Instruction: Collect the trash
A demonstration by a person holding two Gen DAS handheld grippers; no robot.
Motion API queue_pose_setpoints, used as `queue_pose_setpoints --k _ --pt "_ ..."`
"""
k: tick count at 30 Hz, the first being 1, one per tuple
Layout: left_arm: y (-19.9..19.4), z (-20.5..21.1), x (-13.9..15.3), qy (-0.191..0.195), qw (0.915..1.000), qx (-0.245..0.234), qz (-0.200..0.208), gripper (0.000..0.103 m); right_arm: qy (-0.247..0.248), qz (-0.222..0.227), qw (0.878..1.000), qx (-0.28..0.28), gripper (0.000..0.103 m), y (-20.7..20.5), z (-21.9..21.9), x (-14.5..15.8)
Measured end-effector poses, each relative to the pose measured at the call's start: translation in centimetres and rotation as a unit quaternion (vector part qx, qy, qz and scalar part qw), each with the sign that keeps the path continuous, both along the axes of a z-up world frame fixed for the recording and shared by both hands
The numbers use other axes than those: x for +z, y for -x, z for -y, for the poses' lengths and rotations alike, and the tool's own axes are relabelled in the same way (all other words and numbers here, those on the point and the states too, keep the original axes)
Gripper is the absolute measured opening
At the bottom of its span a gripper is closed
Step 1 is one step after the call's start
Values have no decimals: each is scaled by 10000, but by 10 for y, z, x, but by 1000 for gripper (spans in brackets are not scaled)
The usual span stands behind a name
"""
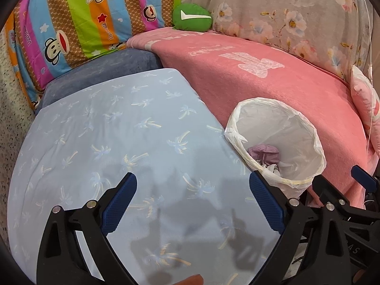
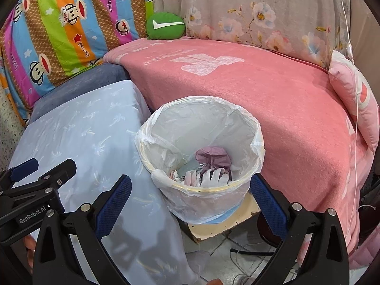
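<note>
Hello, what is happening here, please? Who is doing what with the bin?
A person holds two grippers above a bed, tidying up trash. Both the left gripper and the right gripper are open and hold nothing. The right one points at the white-lined trash bin, which stands between the light blue sheet and the pink blanket. Crumpled paper trash already lies inside it. No loose trash shows on the sheet.

Left gripper (image 1: 192,201) sits wide open at the bottom, nothing between its blue pads, over a pale blue palm-print sheet (image 1: 106,130). Right of centre there's a white-lined round trash bin (image 1: 306,128) holding crumpled mauve paper (image 1: 263,152), against a pink fleece blanket (image 1: 273,83).
</note>
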State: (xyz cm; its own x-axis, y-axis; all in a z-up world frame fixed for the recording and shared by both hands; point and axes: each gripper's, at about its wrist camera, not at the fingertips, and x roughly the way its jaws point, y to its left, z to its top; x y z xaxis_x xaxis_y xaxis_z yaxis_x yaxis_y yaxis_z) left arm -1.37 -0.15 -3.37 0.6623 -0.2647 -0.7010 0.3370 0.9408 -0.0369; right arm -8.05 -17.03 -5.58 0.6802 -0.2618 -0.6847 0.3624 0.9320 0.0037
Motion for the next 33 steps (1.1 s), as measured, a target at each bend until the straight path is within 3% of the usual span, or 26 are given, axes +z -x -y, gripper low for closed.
queue_pose_setpoints --k 33 --pt "16 3 21 -52 9998 145 119 92 162 -21 9999 0 98 16 2 26"
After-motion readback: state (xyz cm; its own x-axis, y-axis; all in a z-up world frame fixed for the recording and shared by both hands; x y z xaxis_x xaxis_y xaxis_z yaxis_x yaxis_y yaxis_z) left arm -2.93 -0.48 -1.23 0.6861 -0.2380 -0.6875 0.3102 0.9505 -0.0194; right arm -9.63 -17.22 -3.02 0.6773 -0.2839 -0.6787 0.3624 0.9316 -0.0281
